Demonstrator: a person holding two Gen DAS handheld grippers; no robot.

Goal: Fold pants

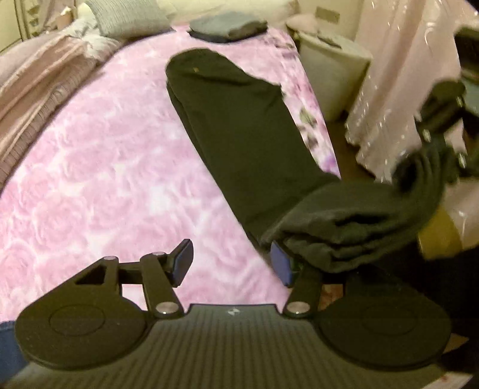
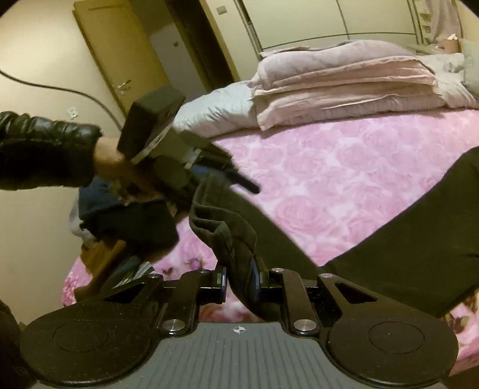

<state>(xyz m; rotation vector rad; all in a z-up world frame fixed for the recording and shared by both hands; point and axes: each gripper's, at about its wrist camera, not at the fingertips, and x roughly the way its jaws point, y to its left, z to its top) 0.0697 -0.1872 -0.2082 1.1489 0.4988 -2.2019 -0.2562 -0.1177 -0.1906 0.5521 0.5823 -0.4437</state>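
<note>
Black pants [image 1: 239, 131] lie lengthwise on the pink rose-patterned bed [image 1: 104, 167], folded leg on leg. Their near end is lifted and bunched [image 1: 344, 227] off the bed's right edge. My left gripper [image 1: 232, 263] is open, with pink bedding showing between its blue pads; the bunched cloth rests over its right finger [image 1: 281, 266]. My right gripper [image 2: 239, 282] is shut on a fold of the pants [image 2: 236, 239]. In the left wrist view, blurred, the right gripper [image 1: 443, 119] holds the cloth up at the far right. A hand in a black sleeve [image 2: 45, 149] holds the left gripper [image 2: 209, 167].
A folded grey-blue garment [image 1: 227, 27] lies at the bed's far end. Folded pink blankets [image 2: 344, 86] and pillows are stacked along the left side. A white bin [image 1: 332, 74] and a plastic-covered pink curtain [image 1: 404, 74] stand right of the bed. Dark clothes [image 2: 125, 221] are piled beside it.
</note>
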